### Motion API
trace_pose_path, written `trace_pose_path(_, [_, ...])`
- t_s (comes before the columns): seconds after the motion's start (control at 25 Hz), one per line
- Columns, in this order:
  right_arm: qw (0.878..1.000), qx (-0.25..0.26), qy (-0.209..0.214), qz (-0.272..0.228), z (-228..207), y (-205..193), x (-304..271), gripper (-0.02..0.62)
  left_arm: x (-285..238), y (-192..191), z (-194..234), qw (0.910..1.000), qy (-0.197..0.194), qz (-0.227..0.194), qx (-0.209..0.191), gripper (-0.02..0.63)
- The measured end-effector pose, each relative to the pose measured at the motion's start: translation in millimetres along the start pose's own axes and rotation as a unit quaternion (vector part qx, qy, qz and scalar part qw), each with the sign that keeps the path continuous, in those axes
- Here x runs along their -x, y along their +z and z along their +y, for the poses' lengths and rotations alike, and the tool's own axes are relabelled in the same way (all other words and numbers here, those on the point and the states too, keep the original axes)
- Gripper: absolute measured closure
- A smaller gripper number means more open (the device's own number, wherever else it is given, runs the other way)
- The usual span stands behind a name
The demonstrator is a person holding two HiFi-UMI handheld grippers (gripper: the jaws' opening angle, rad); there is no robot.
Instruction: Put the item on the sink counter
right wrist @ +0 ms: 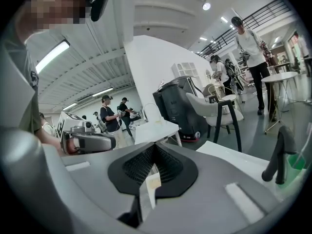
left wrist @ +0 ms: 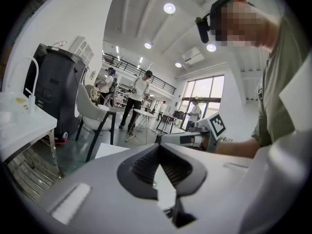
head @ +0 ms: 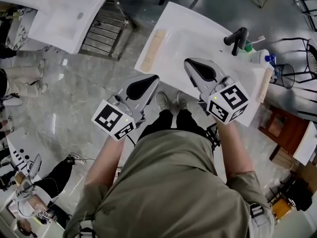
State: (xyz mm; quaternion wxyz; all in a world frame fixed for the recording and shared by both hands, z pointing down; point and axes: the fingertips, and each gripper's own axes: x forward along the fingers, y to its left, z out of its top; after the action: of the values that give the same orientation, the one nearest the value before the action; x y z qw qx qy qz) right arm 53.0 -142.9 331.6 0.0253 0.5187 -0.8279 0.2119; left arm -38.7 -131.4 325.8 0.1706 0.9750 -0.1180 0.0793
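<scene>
A white sink counter (head: 173, 24) stands in front of me and below. At its back are a black faucet (head: 237, 38), a green cup (head: 247, 47) with a toothbrush, and a white bottle (head: 258, 57) with a blue cap. A pale wooden strip (head: 152, 51) lies along its left side. My left gripper (head: 151, 78) is held in the air short of the counter's near edge, shut, with nothing between its jaws. My right gripper (head: 188, 61) hovers over the counter's near part, also shut and empty. The faucet (right wrist: 278, 155) shows at the right in the right gripper view.
A second white counter (head: 69, 14) with a metal rack (head: 104, 26) under it stands at the far left. A black wire basket (head: 285, 76) and a brown cabinet (head: 282, 128) are to the right. A person (head: 54, 180) is at the lower left. Other people stand in the room (left wrist: 139, 99).
</scene>
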Motion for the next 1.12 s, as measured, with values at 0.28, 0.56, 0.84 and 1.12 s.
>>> trace_pose_path(0.28, [1.000, 0.006, -0.012, 0.007, -2.4, -1.8, 17.8, 0.584, -9.8, 1.8, -9.3, 0.9999, -0.014, 0.003, -0.006, 0.600])
trace_pose_path(0.56, [1.000, 0.006, -0.007, 0.002, 4.5, 6.8, 24.3, 0.584, -18.1, 5.6, -12.7, 0.9997, -0.024, 0.005, -0.009, 0.600])
trace_pose_path(0.84, [1.000, 0.003, -0.004, 0.001, 8.1, 7.7, 22.4, 0.584, -17.4, 8.9, -11.7, 0.9996, -0.025, 0.004, -0.010, 0.600])
trace_pose_path(1.12, [1.000, 0.004, 0.000, -0.001, 11.5, 8.0, 19.8, 0.584, -14.0, 8.3, -10.8, 0.9996, -0.024, 0.004, -0.010, 0.600])
